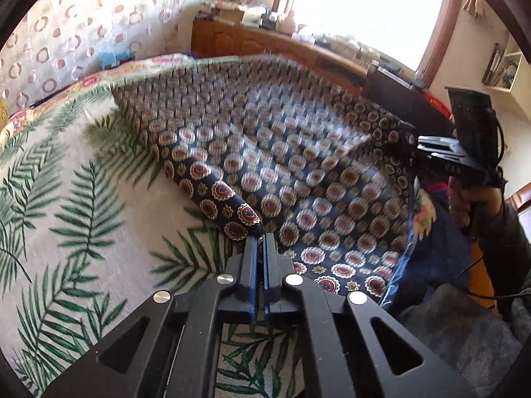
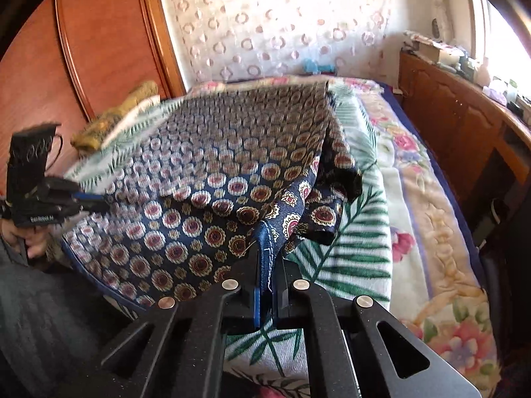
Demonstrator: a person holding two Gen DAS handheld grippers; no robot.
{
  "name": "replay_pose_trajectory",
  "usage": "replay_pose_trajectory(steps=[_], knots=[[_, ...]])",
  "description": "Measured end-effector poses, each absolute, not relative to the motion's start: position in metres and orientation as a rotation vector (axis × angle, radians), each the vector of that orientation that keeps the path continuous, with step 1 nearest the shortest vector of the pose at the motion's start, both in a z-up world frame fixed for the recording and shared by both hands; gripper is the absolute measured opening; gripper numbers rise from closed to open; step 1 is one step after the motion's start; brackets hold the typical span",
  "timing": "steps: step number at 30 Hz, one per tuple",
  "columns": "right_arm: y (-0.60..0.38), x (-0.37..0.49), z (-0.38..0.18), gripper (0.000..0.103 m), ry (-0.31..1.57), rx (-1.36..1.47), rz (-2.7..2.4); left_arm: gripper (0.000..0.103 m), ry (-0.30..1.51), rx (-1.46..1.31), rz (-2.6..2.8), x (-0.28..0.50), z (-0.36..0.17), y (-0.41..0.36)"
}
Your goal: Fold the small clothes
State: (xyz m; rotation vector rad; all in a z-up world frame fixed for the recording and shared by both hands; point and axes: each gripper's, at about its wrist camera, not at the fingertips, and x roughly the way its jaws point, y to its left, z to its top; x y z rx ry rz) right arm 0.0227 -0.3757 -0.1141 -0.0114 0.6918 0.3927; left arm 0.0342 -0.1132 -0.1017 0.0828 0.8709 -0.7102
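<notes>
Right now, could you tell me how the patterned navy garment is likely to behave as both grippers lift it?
The patterned navy garment probably hangs floppy: it sags between the left gripper and right gripper. It seems light, since pinched edges carry it.

Palm-leaf sheet [image 1: 66, 199], floral blanket [image 2: 441, 265], wooden cabinet [image 2: 458, 122]

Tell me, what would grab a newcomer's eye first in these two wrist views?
The navy medallion-print garment dominates both views, lifted and stretched across the palm-leaf bedspread. Each claw is shut on a near edge of it: the left claw on a rolled edge, the right claw on a blue-stitched hem. Behind, a bright window glares over a cluttered wooden cabinet.
</notes>
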Motion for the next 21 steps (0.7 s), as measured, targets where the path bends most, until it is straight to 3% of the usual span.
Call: replay_pose_trajectory(steps=[10, 21], knots=[[-0.391, 0.030, -0.064, 0.003, 0.515, 0.074, 0.407, 0.003, 0.706, -0.017, -0.674, 0.064, -0.043, -0.101], [-0.371, 0.125, -0.055, 0.004, 0.521, 0.050, 0.389, 0.003, 0.753, -0.064, -0.553, 0.159, -0.052, -0.089]])
